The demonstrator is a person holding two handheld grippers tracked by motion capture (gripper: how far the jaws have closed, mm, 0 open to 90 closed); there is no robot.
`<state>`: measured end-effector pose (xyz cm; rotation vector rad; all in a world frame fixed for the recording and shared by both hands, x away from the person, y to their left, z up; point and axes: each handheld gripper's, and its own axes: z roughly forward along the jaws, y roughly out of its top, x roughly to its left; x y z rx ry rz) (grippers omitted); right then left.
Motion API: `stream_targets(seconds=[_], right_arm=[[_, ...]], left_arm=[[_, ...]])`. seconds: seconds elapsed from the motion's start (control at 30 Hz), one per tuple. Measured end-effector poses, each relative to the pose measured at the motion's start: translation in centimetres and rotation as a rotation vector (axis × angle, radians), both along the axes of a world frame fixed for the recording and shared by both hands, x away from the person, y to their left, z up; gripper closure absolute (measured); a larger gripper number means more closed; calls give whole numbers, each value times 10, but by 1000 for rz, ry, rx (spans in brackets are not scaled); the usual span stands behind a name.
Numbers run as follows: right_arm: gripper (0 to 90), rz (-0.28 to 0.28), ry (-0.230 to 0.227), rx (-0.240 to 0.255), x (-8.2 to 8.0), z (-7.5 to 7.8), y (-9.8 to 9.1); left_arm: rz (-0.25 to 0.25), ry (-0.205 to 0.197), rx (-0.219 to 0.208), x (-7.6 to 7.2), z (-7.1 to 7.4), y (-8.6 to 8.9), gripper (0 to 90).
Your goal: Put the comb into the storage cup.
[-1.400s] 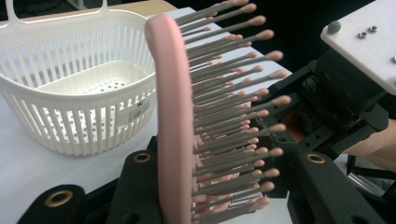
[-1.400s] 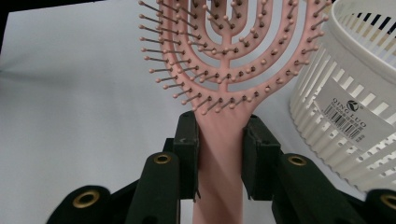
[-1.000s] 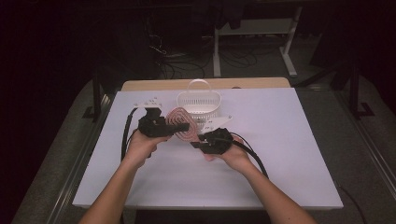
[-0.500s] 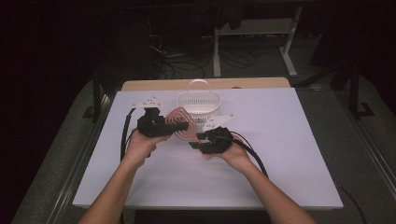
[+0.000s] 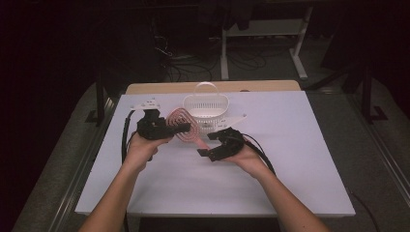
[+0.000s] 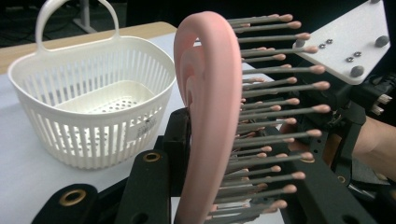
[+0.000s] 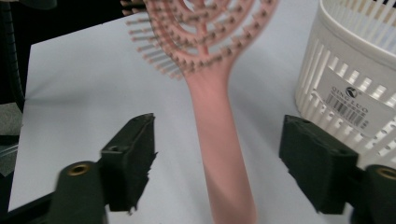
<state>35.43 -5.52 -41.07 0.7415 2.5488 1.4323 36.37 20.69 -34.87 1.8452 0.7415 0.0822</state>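
Observation:
A pink vented hairbrush [image 5: 180, 126] hangs over the white table, bristles turned to one side. My left gripper [image 5: 167, 129] is shut on the brush head [image 6: 205, 116], with the bristles against one jaw. My right gripper [image 5: 209, 146] has just been opening. Its jaws now stand wide on either side of the brush handle [image 7: 224, 130] without touching it, so my right gripper [image 7: 224, 161] is open. A white slotted basket [image 5: 205, 104] with a loop handle stands just beyond the brush, and its inside [image 6: 88, 93] is bare.
The white table [image 5: 300, 164] has free room to the right and front. A wooden strip [image 5: 261, 86] runs along its far edge. Cables trail from both grippers across the table. The basket wall [image 7: 355, 70] is close to my right jaw.
The right gripper's jaws have spread apart and let go of the brush handle. The left gripper still holds the brush head, and both hands stay where they were.

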Motion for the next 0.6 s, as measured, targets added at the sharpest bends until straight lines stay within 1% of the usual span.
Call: stream_targets(seconds=[0.1,0.2,0.3,0.33,0.53,0.6], right_arm=[[181,-9,-3,-7,0,1,-2],[132,-29,-8,-29,0,0,-3],[121,-33,1,-28,0,-1,-5],[93,-36,10,-29,0,-1,-7],[33,-40,32,-37,-2,-4,-12],[24,-45,31,-42,-3,-5,-15]], left_arm=[[8,-6,-5,0,2,4,652],[14,-9,-8,0,3,7,652],[14,-12,-11,0,5,9,652],[15,-12,-10,0,5,9,652],[16,-14,-8,0,5,10,653],[18,-14,-7,0,6,11,653]])
